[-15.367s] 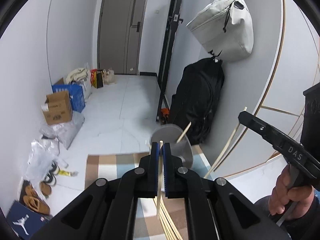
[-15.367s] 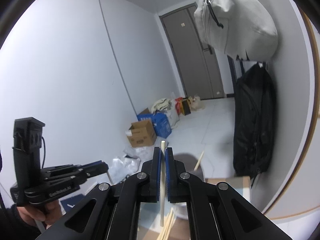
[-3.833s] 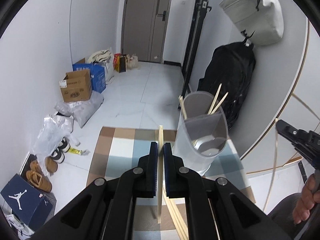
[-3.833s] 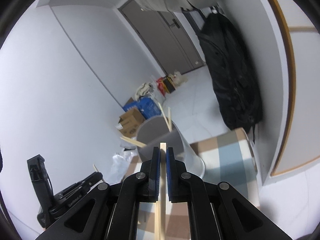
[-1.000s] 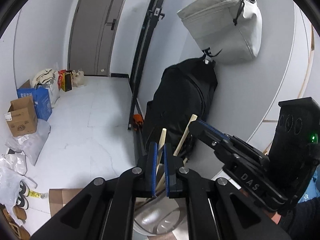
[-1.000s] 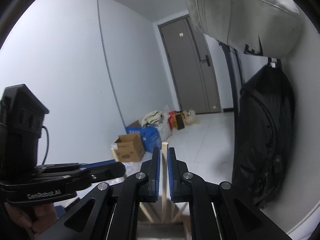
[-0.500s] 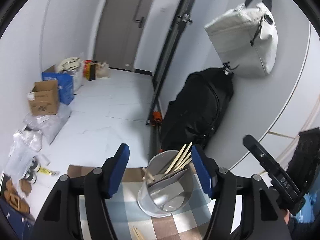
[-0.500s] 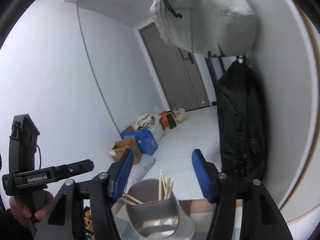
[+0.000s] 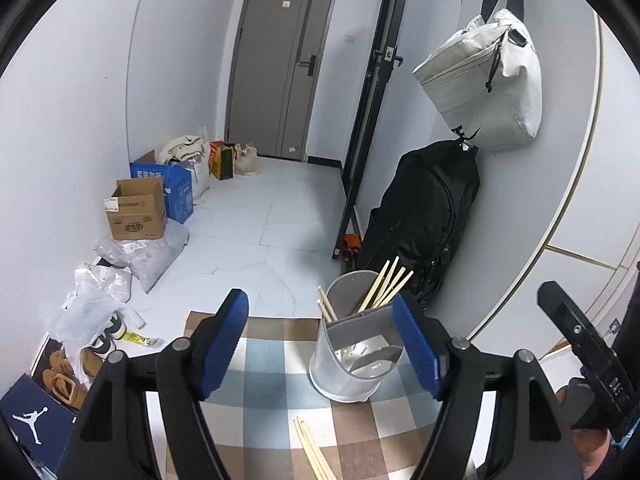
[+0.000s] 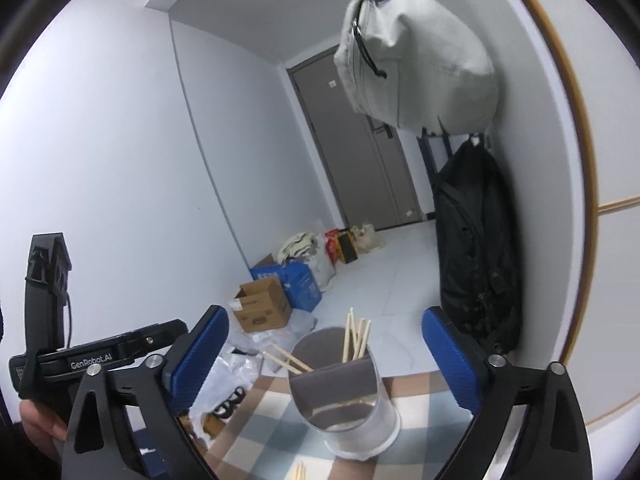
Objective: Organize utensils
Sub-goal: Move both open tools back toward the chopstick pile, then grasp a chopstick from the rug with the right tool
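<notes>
A round metal utensil holder [image 9: 354,354] with a grey divider stands on a checked cloth [image 9: 272,360]. Several wooden chopsticks [image 9: 386,286] lean inside it. Two more chopsticks [image 9: 314,454] lie loose on the cloth in front. My left gripper [image 9: 320,308] is back from the holder, its jaws opening with nothing held between them. My right gripper [image 10: 325,320] faces the same holder [image 10: 348,408] and its chopsticks [image 10: 356,340], its jaws also opening wide and empty. Each view catches the other gripper at its edge, in a hand.
A black backpack [image 9: 424,216] and a grey bag [image 9: 484,92] hang on the right wall close behind the holder. Cardboard boxes [image 9: 136,212], plastic bags, shoes and a shoe box [image 9: 32,416] line the left wall. A grey door [image 9: 280,68] closes the far end.
Both grippers were shut on a chopstick over the holder; both have opened and let go. The chopsticks now stand in the holder, and both grippers have drawn back from it.
</notes>
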`<action>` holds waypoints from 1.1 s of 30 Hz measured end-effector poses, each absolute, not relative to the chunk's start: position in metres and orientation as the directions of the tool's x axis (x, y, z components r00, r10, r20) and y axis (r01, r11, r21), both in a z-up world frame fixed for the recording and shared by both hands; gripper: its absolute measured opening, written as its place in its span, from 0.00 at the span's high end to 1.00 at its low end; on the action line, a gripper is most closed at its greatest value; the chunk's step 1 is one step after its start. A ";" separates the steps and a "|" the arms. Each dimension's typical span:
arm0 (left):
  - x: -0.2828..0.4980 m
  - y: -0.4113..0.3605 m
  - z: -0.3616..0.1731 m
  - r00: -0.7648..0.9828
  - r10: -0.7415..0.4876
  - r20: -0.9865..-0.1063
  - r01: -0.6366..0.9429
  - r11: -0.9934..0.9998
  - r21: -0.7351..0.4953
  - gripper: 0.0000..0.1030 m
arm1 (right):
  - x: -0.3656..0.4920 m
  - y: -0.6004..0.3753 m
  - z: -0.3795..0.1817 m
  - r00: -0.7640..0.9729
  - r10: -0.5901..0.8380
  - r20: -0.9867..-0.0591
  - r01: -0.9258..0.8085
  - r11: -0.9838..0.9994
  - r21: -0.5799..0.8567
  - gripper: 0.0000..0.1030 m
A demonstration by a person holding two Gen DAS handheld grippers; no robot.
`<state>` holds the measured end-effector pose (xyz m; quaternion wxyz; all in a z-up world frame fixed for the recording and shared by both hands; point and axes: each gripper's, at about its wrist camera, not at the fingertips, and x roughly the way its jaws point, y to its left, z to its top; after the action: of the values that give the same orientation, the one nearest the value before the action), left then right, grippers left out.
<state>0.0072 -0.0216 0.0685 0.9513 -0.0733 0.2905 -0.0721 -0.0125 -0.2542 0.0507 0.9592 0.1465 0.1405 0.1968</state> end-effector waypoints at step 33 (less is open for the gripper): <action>-0.021 0.038 -0.031 0.812 -0.028 -0.583 -0.100 0.977 -0.187 0.09 | -0.028 -0.178 -0.081 0.641 0.426 -0.639 -0.376 0.900 0.222 0.06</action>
<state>-0.0212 0.0379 -0.0306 0.9461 -0.1048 0.3060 0.0192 -0.0276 -0.1780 -0.0806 0.9051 0.0341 0.3613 0.2215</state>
